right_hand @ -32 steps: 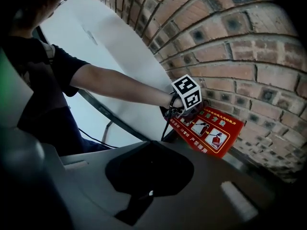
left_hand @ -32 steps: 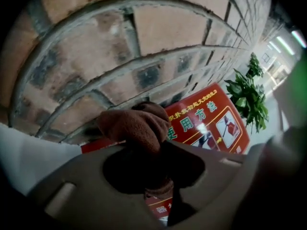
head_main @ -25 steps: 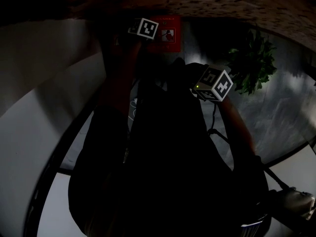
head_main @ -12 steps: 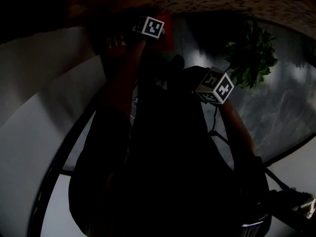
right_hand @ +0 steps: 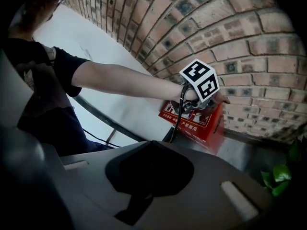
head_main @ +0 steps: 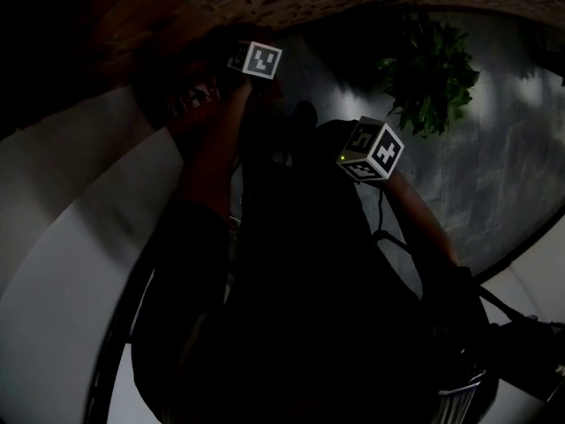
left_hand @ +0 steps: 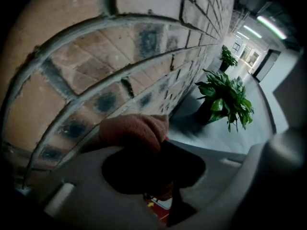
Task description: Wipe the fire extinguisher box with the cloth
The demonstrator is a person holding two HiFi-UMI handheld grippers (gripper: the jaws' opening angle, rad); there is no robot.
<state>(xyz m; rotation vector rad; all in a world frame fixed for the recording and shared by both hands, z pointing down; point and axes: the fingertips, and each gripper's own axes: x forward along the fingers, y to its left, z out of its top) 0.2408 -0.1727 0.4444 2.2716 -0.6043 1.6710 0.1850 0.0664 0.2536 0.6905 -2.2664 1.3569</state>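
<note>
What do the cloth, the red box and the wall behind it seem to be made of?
The cloth looks like soft, matte brownish fabric; it bunches in rounded folds. The red box seems to be painted sheet metal, perhaps plastic: flat faces, sharp edges, a slight sheen. The wall is rough brick with grey mortar joints.

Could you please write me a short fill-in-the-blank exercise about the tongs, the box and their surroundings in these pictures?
1. The left tongs are shut on a reddish-brown ____.
2. The fire extinguisher box is coloured ____.
3. The wall behind the box is built of ____.
4. Further along that wall, on the floor, stands a leafy green potted ____.

Missing words: cloth; red; brick; plant.
</note>
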